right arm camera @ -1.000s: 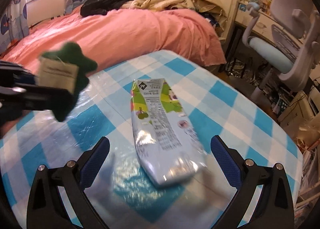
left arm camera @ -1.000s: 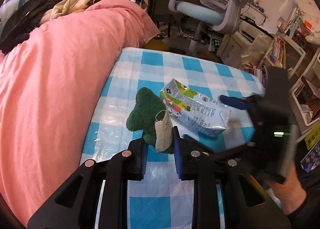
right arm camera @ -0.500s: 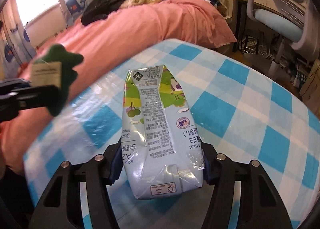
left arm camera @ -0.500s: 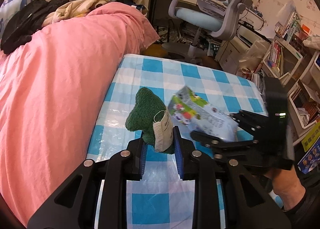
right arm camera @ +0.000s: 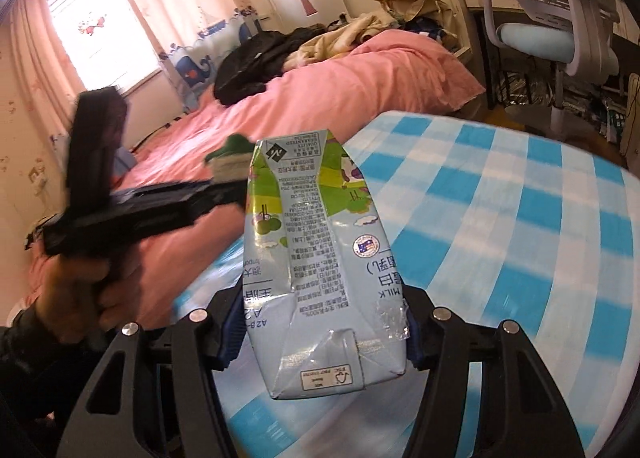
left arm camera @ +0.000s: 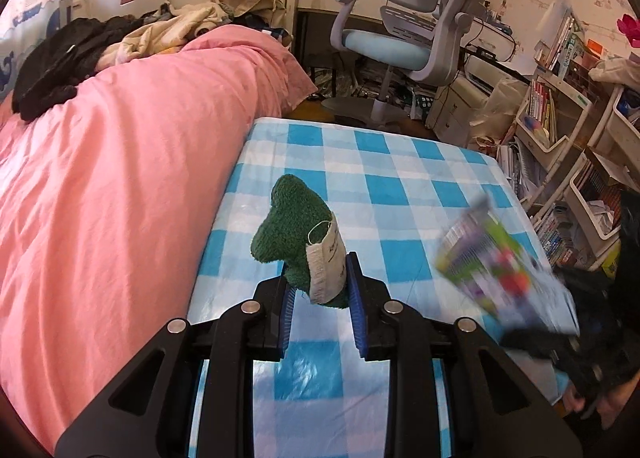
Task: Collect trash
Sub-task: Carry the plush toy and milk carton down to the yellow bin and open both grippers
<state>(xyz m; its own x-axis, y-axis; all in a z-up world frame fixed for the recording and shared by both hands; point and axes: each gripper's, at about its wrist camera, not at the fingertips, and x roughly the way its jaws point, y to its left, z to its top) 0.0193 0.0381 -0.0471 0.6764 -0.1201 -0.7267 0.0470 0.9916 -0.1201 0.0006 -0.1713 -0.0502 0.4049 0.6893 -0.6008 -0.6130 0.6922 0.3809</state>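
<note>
The right tool (right arm camera: 320, 332) is clamped on a flattened milk carton (right arm camera: 316, 258): its blue pads (right arm camera: 232, 334) press against the carton's two long sides near the folded bottom end, after the jaws closed in on it within the last second. The carton stands out forward from the jaws, its printed face up and its pointed top end away from the camera, lifted clear of the blue-and-white checked table (right arm camera: 540, 238) below. In the left wrist view the same carton (left arm camera: 500, 270) shows as a blurred, tilted shape above the table's right edge, with the dark body of the right tool and part of the person's hand (left arm camera: 600, 406) under it at the lower right. The left tool (left arm camera: 320, 306) is closed on a green plush scrap (left arm camera: 292, 234) with a pale cloth tag (left arm camera: 326, 266); the scrap is pinched between the blue pads at its lower end, and its bulk rises above the fingertips, off the table. From the right wrist view the left tool (right arm camera: 224, 186) reaches in from the left, held level in a hand (right arm camera: 80, 294) with a dark sleeve, its tip just behind the carton's top left edge, where the green scrap peeks out. Beside the table lies a bed with a pink cover (left arm camera: 120, 178), and a pale desk chair (left arm camera: 408, 34) stands beyond the table's far edge.
</note>
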